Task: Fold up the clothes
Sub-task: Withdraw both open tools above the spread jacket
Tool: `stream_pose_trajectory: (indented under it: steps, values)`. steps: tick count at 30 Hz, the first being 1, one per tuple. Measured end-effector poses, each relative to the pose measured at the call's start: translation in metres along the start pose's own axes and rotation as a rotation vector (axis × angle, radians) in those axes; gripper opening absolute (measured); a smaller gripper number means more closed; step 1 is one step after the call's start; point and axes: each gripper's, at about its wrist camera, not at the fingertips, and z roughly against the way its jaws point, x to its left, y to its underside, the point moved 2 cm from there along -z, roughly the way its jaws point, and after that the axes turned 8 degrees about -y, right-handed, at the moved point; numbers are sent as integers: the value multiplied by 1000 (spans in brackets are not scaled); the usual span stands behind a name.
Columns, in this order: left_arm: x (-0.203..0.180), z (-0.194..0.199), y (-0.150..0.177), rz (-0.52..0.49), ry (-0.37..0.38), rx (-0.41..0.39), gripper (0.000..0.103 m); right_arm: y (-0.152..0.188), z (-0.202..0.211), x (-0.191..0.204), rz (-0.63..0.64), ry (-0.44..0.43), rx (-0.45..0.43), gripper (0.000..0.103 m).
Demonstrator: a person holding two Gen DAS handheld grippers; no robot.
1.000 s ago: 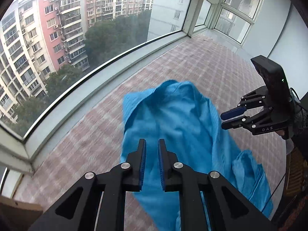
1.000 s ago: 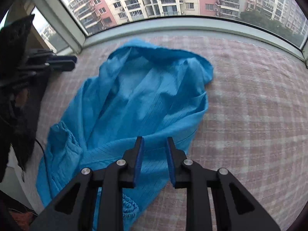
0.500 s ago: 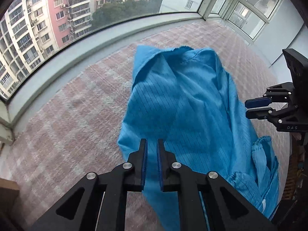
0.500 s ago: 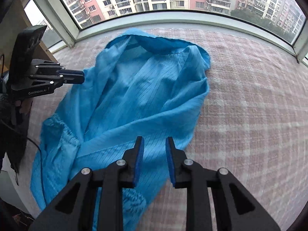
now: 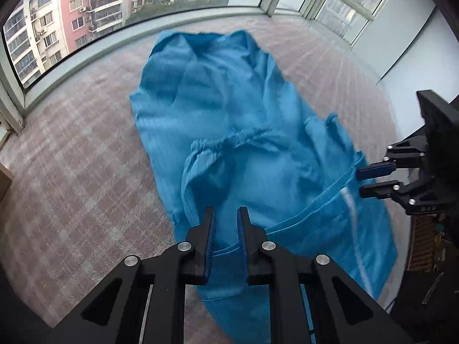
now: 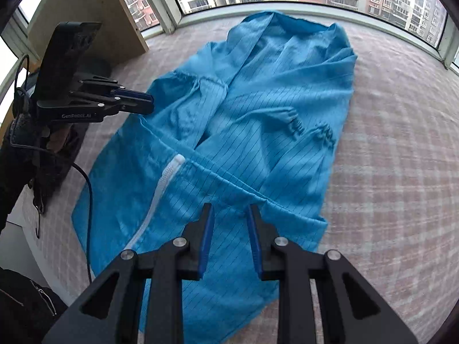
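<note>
A thin blue pinstriped garment [image 6: 258,120] with gathered elastic cuffs [image 6: 324,134] and a white zipper [image 6: 160,189] lies rumpled on the pink plaid cloth [image 6: 401,157]. Since the earlier frame its sleeves are folded in across the body. Left gripper [image 5: 225,220] is opening, narrow, empty above the hem. Right gripper [image 6: 229,218] hovers slightly parted, empty.

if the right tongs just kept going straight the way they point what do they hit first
Most likely the blue garment: the right tongs point steeply down at its near part, close to a fold, to the right of the white zipper. Nothing shows in between, though depth is hard to judge.
</note>
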Motion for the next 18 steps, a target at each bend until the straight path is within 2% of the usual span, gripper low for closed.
stream_pose_trajectory:
  steps: [3,7,8,9,10,11,13,15,18]
  values:
    - [9,-4,2,19,20,-1,13,-2,-11,-8,-31,-6,32,24]
    - [24,20,-37,14,12,-64,15,-27,19,-16,7,-21,-11,26]
    - [28,26,-48,12,9,-81,23,-38,27,-24,3,-12,-37,35]
    - [31,33,-58,9,6,-99,36,-53,37,-38,-11,8,-75,40]
    - [36,35,-75,4,-14,-118,42,-69,45,-53,-32,25,-112,47]
    - [42,33,-92,-1,-31,-128,48,-85,50,-71,-65,34,-146,47]
    - [53,18,-125,-8,-52,-124,48,-118,50,-112,-156,22,-175,47]
    - [67,-2,-148,2,-74,-108,48,-146,41,-146,-228,0,-161,47]
    - [81,-35,-168,25,-32,-50,48,-173,24,-173,-241,-4,-118,47]
